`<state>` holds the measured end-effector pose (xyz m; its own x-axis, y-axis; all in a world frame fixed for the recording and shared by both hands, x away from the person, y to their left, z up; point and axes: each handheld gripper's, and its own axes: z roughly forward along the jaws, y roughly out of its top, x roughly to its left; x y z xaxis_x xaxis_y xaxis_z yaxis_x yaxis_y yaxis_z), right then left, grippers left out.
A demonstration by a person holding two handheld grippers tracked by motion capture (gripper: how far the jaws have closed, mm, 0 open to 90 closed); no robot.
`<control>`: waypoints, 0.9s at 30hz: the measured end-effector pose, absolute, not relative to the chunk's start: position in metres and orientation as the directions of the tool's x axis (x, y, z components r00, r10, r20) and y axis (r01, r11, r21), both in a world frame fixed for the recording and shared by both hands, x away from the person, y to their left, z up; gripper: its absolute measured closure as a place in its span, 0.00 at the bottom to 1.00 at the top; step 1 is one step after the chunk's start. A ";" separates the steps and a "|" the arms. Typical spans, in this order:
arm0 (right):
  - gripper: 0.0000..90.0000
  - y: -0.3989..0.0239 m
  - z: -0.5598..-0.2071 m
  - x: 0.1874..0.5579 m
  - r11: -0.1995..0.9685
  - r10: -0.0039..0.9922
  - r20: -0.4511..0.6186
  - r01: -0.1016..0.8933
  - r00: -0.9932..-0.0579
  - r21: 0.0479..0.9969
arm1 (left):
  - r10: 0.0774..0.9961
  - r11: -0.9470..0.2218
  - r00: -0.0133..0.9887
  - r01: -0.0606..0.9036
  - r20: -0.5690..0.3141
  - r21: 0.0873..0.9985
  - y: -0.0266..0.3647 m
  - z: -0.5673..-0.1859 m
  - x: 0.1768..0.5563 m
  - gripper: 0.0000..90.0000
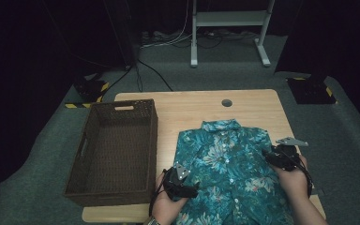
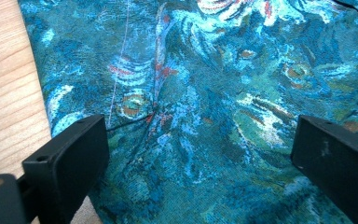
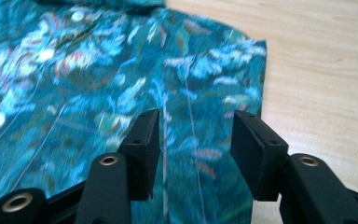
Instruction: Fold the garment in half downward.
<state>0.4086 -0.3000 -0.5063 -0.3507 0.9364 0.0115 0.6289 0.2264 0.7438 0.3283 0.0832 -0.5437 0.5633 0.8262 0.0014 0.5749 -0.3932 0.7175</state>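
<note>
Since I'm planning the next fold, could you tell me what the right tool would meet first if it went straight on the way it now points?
Most likely the teal floral shirt: the right tool, jaws apart, points across its cloth, though depth is unclear.

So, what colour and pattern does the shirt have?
The shirt is teal with a light blue floral print and small red touches; the left gripper view shows it best.

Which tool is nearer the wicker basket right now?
The left. The left tool sits at the shirt's left edge, just right of the basket's near right corner. The right tool is at the shirt's far side, with the whole shirt between.
</note>
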 end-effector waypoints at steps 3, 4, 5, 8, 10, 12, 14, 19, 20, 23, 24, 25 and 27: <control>0.52 -0.304 -0.509 0.402 0.232 0.928 0.025 0.629 -0.372 0.742 | 0.815 -0.404 0.579 0.573 -0.004 0.713 0.083 -0.544 0.328 0.00; 0.50 -0.305 -0.510 0.400 0.235 0.924 0.032 0.631 -0.382 0.739 | 0.815 -0.402 0.579 0.573 -0.006 0.714 0.083 -0.544 0.328 0.00; 0.50 -0.306 -0.511 0.398 0.236 0.921 0.038 0.632 -0.388 0.738 | 0.814 -0.400 0.580 0.574 -0.009 0.715 0.084 -0.544 0.328 0.00; 0.48 -0.309 -0.515 0.391 0.232 0.915 0.054 0.631 -0.400 0.740 | 0.812 -0.401 0.583 0.573 -0.012 0.715 0.084 -0.544 0.327 0.00; 0.47 -0.310 -0.517 0.387 0.235 0.912 0.055 0.626 -0.407 0.743 | 0.814 -0.401 0.581 0.573 -0.009 0.715 0.084 -0.544 0.327 0.00; 0.44 -0.311 -0.522 0.385 0.244 0.907 0.054 0.624 -0.419 0.743 | 0.809 -0.411 0.588 0.568 -0.001 0.713 0.082 -0.544 0.326 0.00; 0.43 -0.314 -0.527 0.383 0.240 0.905 0.062 0.625 -0.421 0.742 | 0.815 -0.403 0.579 0.574 -0.006 0.713 0.080 -0.544 0.326 0.00; 0.41 -0.316 -0.534 0.377 0.237 0.906 0.064 0.628 -0.418 0.741 | 0.828 -0.346 0.559 0.570 -0.043 0.746 0.080 -0.532 0.323 0.02; 0.41 -0.316 -0.533 0.376 0.237 0.905 0.066 0.627 -0.420 0.742 | 0.831 -0.324 0.553 0.566 -0.057 0.758 0.080 -0.529 0.322 0.03; 0.40 -0.313 -0.530 0.373 0.249 0.902 0.053 0.618 -0.428 0.746 | 0.839 -0.293 0.539 0.562 -0.073 0.774 0.079 -0.523 0.319 0.06; 0.40 -0.312 -0.529 0.373 0.254 0.901 0.047 0.613 -0.431 0.748 | 0.841 -0.297 0.537 0.563 -0.068 0.771 0.078 -0.523 0.322 0.07; 0.40 -0.311 -0.528 0.372 0.263 0.899 0.039 0.607 -0.437 0.750 | 0.844 -0.307 0.534 0.563 -0.054 0.768 0.076 -0.522 0.325 0.07; 0.40 -0.309 -0.526 0.371 0.271 0.896 0.030 0.600 -0.442 0.753 | 0.854 -0.312 0.519 0.574 -0.042 0.757 0.073 -0.519 0.334 0.10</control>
<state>0.3712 -0.3093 -0.5256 -0.4421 0.8965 0.0299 0.6000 0.2708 0.7528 0.3339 0.0734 -0.5194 0.5190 0.8538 -0.0421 0.5741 -0.3116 0.7572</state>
